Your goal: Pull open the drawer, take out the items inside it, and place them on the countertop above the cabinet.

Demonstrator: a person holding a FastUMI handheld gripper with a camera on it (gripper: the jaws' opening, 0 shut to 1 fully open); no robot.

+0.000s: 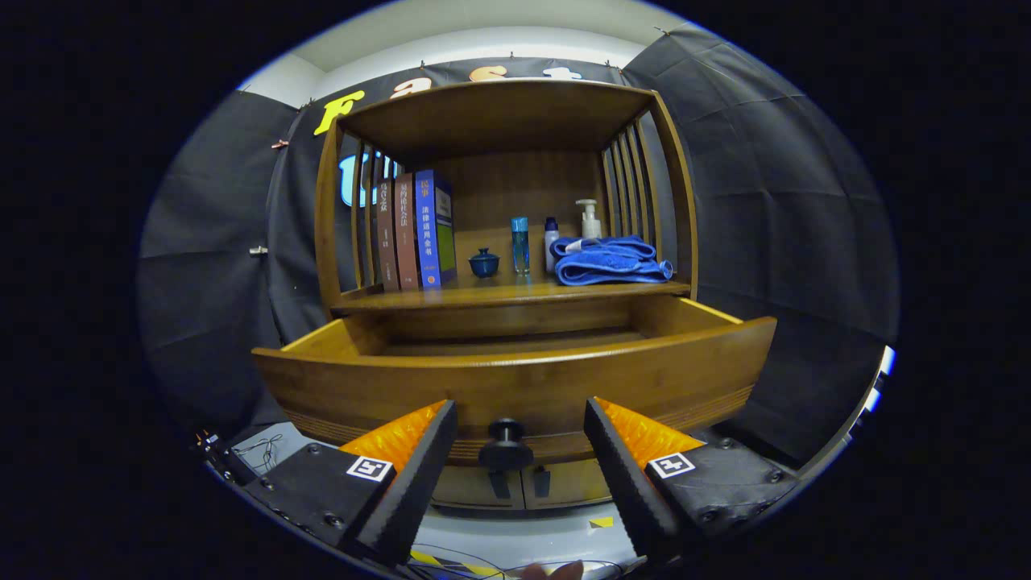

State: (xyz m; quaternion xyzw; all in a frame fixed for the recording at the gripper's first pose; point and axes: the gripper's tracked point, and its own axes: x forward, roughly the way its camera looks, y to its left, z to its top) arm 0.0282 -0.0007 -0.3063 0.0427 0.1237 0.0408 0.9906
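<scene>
Both fingers of my claw stand wide apart, empty, flanking the black round knob since the wooden drawer stands open.

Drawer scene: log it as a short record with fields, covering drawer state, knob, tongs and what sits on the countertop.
drawer: pulled open, visible part of its inside shows no items
knob: dark round knob on the drawer front, between the fingers, untouched
tongs: open, fingers either side of the knob
countertop: three upright books, small blue lidded cup, blue bottle, white bottle with dark cap, pump bottle, folded blue towel
lower cabinet: two doors shut below the drawer
</scene>
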